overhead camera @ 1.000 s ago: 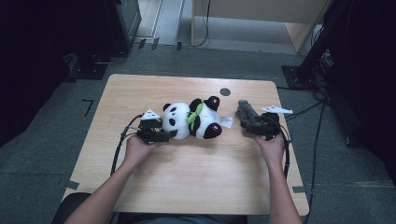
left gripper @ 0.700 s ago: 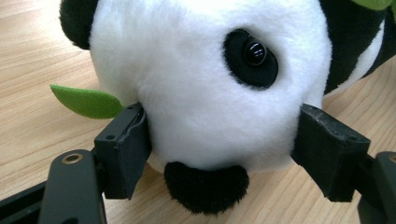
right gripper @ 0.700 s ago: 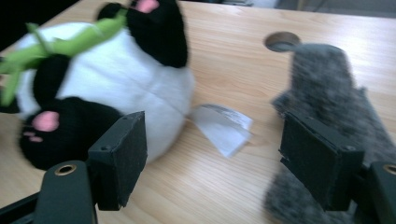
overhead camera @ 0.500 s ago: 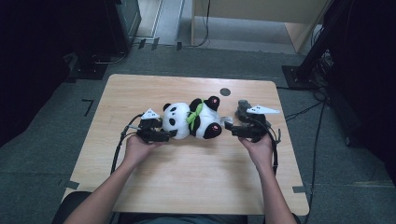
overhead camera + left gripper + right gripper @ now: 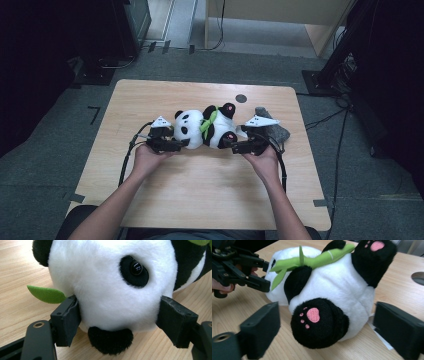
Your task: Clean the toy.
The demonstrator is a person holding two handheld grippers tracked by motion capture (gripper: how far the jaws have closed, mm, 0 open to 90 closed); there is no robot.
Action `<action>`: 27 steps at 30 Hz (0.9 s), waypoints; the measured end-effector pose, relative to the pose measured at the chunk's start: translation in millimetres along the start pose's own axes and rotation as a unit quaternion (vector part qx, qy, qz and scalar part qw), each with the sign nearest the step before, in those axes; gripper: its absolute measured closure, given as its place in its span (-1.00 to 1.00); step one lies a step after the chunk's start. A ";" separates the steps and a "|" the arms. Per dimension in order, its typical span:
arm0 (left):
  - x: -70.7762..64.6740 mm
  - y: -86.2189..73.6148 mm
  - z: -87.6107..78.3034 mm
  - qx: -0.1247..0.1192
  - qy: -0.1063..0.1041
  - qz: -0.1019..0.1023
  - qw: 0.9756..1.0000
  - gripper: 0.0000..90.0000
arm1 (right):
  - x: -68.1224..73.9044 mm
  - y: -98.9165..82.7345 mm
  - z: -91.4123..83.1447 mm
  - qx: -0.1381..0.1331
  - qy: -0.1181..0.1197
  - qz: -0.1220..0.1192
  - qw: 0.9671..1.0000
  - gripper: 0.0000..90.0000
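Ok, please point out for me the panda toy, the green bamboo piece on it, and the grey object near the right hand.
panda toy [image 5: 192,131], high view, on its white head.
green bamboo piece [image 5: 324,257], right gripper view, on the stalk across the belly.
grey object [image 5: 276,131], high view, on its upper surface beside the right gripper.

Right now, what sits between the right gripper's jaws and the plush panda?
Nothing: in the right gripper view, the open right gripper faces the black-and-white plush panda, its pink-padded black foot nearest; only bare wooden table lies between.

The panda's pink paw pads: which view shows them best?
The right gripper view: one foot's pads face the camera, close and sharp. The high view shows them as small pink spots. The left gripper view shows the panda's face instead.
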State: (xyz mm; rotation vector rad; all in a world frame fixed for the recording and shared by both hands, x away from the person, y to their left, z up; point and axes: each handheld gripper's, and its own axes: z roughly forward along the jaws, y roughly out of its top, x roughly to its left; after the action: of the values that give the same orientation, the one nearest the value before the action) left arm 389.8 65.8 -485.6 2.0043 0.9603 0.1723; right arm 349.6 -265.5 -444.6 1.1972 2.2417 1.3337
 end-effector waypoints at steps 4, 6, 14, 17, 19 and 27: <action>0.7 0.2 0.3 -0.001 -0.001 -0.001 1.000 -0.47 | -4.3 -7.1 13.4 -0.002 0.016 0.004 1.000 -1.00; 0.9 0.3 0.3 -0.001 -0.001 0.000 1.000 -0.47 | -6.2 -9.6 19.9 0.001 0.024 0.011 1.000 -1.00; 2.1 0.7 1.0 -0.002 -0.003 -0.003 1.000 -0.47 | -7.7 -14.9 43.7 0.001 -0.005 0.008 1.000 -0.79; 2.9 0.7 1.3 -0.004 -0.005 -0.006 1.000 -0.47 | -10.9 -17.9 45.6 -0.013 0.012 0.007 1.000 -0.80; 2.7 0.5 2.0 -0.006 -0.004 -0.005 1.000 -0.47 | -10.7 -19.8 46.3 -0.014 0.013 -0.004 1.000 -0.80; 3.4 1.1 3.6 -0.010 -0.005 -0.010 1.000 -0.47 | -5.1 -23.2 52.9 -0.015 -0.003 -0.027 1.000 -0.63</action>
State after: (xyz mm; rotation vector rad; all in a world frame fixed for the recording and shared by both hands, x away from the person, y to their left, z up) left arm 394.4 65.4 -487.7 1.9744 0.9679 0.1597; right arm 372.0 -243.0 -493.1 1.1210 2.2262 1.3371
